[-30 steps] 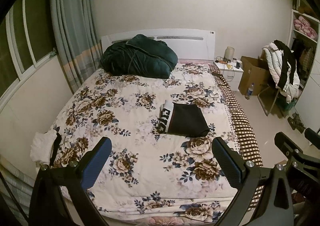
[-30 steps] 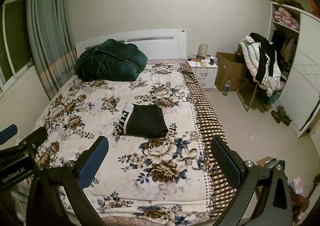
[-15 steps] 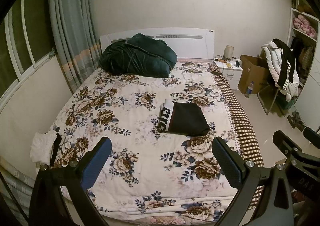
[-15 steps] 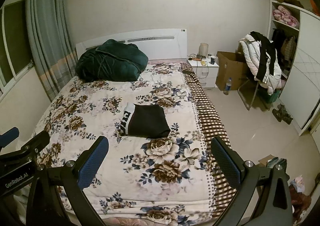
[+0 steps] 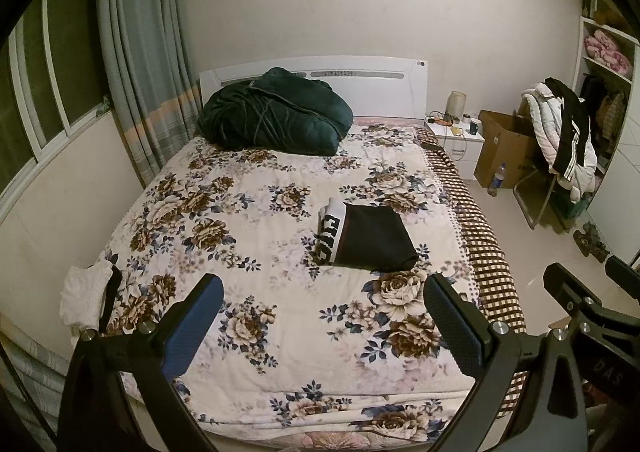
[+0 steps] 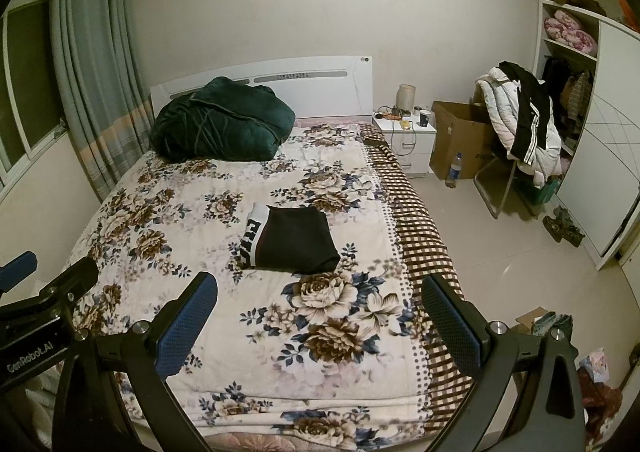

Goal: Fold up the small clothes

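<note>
A folded black garment with a white lettered waistband (image 5: 366, 240) lies flat on the floral bed cover (image 5: 248, 219), right of centre; it also shows in the right wrist view (image 6: 290, 238). My left gripper (image 5: 324, 326) is open and empty, held above the foot of the bed, short of the garment. My right gripper (image 6: 320, 322) is open and empty, also above the foot of the bed. Each gripper shows at the edge of the other's view.
A dark green duvet bundle (image 5: 276, 117) lies by the headboard. A white cloth (image 5: 86, 294) sits at the bed's left edge. A nightstand (image 6: 404, 131), cardboard box (image 6: 456, 139), bottle (image 6: 452, 169) and chair with coats (image 6: 520, 123) stand on the right.
Both grippers have drifted slightly; the view shifts a little. The garment has not moved and both grippers stay open.
</note>
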{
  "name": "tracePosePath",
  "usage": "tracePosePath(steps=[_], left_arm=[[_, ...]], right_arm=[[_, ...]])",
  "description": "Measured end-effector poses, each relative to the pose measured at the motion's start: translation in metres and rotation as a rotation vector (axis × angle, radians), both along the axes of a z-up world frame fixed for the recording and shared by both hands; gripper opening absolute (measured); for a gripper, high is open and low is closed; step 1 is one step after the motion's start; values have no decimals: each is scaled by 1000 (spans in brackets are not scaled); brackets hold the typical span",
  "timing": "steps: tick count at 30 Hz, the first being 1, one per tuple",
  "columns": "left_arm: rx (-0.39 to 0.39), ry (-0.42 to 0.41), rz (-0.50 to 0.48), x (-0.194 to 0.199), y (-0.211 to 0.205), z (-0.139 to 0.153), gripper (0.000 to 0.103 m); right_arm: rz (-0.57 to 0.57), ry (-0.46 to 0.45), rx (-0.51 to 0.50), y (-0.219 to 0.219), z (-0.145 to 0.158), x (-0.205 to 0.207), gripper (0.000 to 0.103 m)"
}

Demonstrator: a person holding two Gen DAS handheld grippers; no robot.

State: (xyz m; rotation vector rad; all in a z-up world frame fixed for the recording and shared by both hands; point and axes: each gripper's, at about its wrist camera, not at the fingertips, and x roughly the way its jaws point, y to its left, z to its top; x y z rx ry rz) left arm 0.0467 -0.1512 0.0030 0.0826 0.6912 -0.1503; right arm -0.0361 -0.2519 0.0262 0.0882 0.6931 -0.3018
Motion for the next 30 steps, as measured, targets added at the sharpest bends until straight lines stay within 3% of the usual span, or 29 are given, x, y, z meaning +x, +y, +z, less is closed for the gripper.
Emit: tracePosePath(steps=[30], left_arm=[[-2, -10, -8, -6, 3, -2, 102]], right_arm=[[-2, 0, 0, 1, 0, -1, 103]])
